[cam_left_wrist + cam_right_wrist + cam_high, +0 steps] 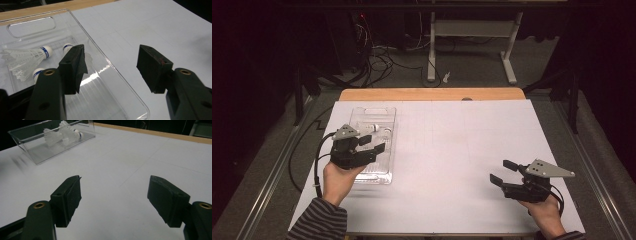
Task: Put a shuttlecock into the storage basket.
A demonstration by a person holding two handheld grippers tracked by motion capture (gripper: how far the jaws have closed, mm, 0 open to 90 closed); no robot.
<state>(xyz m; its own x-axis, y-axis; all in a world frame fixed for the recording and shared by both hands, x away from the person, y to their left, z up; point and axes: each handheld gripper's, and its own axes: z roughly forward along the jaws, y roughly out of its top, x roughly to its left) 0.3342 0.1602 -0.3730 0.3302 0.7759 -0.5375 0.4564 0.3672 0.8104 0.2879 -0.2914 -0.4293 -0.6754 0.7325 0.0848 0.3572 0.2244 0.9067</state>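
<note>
**A:** status on the left gripper (373, 144)? why parked over the bin?

**B:** it hangs above the clear plastic bin (388, 114) at the left of the table; jaws spread wide, nothing between them; in the left gripper view one jaw sits over the bin's inside, the other over the white table sheet (160, 22), so the bin's long rim runs between them; looks like a line-up for a reach into the bin, my guess only

**A:** and the goods?

**B:** three shuttlecocks (27, 56) lie on their sides at the far end of the bin, near the handle cut-out (32, 26); white feathers, white corks with a blue band; they touch or overlap one another, can't say which is on top; from the right gripper view the same shuttlecocks (62, 132) show through the bin wall

**A:** right side?

**B:** right gripper (504, 171) low over the sheet at the right, well apart from the bin; jaws also spread, holding nothing; pointed roughly toward the bin; reads as standby so it's out of the left hand's path

**A:** risk?

**B:** feathers are light and tangled; a pinch on one may drag its neighbour; cork end looks the safer grab; bin may slide, nothing steadies it
</note>
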